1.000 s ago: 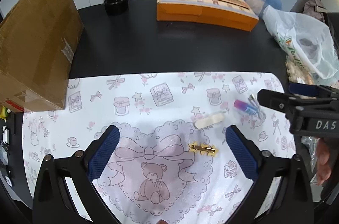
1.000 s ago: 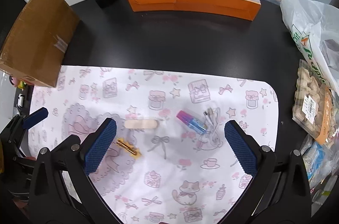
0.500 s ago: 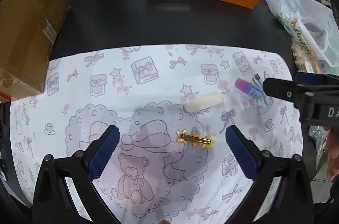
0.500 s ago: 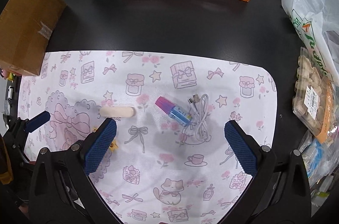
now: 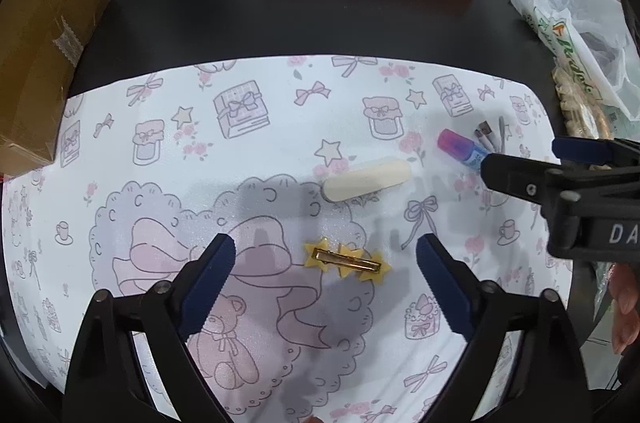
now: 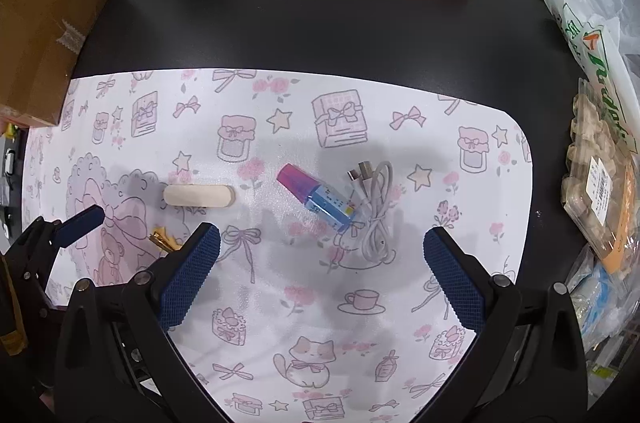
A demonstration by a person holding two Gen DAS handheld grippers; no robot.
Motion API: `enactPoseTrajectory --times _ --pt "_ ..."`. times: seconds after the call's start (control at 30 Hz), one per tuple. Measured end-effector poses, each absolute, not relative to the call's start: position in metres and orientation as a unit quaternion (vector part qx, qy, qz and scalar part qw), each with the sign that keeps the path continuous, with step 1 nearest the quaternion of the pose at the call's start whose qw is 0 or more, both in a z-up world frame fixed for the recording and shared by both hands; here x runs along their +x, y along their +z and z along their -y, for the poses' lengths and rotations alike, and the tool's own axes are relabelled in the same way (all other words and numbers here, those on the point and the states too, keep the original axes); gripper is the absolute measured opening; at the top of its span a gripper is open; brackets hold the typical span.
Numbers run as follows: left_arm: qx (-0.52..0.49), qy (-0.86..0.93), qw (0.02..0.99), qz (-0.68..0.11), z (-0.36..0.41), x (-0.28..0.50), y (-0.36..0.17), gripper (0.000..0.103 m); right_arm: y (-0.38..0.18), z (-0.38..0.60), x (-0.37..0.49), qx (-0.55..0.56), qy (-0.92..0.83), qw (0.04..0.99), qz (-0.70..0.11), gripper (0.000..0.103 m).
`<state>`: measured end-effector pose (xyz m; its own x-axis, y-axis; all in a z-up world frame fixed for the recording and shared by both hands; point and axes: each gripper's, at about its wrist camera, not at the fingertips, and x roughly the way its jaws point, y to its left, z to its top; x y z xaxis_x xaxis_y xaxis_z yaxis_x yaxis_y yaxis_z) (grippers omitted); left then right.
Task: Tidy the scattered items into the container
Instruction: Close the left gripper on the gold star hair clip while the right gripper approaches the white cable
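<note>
right gripper (image 6: 320, 255) open, cable (image 6: 374, 211) between fingers

Two handheld black plastic grippers, the left gripper (image 5: 324, 259) and right gripper (image 6: 320, 247), each carry navy cross-hatched pads (image 6: 188, 275) on angular fingers fixed with silver screws (image 5: 160, 288); white letters "DA" (image 5: 622, 234) mark one body.

A gold star hair clip (image 5: 347, 260) lies flat at frame centre; a cream stick (image 5: 366, 178) above it; a pink-capped blue tube (image 6: 316, 198) touches a coiled white cable (image 6: 374, 211) right of centre.
</note>
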<state>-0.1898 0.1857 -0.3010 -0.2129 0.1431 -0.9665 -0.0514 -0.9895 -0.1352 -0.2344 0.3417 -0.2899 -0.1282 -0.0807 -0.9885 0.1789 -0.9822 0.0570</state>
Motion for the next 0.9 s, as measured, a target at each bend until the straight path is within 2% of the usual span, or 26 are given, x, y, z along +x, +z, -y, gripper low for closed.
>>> enactPoseTrajectory --times 0.13,0.17,0.2,0.27,0.8,0.83,0.87,0.9 --pt "-0.631 0.772 0.066 0.044 -0.189 -0.190 -0.309 0.085 -0.291 -0.354 -0.239 0.655 -0.752 0.073 -0.008 0.097" --pt "-0.632 0.771 0.066 0.046 -0.189 -0.189 -0.311 0.079 -0.291 -0.358 -0.240 0.656 -0.752 0.069 0.001 0.096" --pt "-0.634 0.769 0.067 0.046 -0.190 -0.190 -0.313 0.066 -0.291 -0.360 -0.241 0.656 -0.752 0.066 0.006 0.093" --pt "-0.640 0.764 0.067 0.046 -0.192 -0.190 -0.318 0.060 -0.293 -0.366 -0.243 0.659 -0.750 0.062 0.018 0.088" --pt "-0.639 0.767 0.062 0.010 -0.209 -0.187 -0.325 0.058 -0.313 -0.379 -0.249 0.671 -0.740 0.030 0.042 0.086" --pt "-0.636 0.769 0.059 0.003 -0.210 -0.186 -0.325 0.055 -0.314 -0.379 -0.250 0.671 -0.740 0.030 0.043 0.082" --pt "-0.632 0.773 0.056 -0.004 -0.210 -0.185 -0.324 0.042 -0.315 -0.379 -0.251 0.671 -0.740 0.030 0.045 0.078" --pt "-0.628 0.776 0.052 -0.011 -0.210 -0.184 -0.323 0.035 -0.317 -0.380 -0.252 0.670 -0.740 0.030 0.047 0.073"
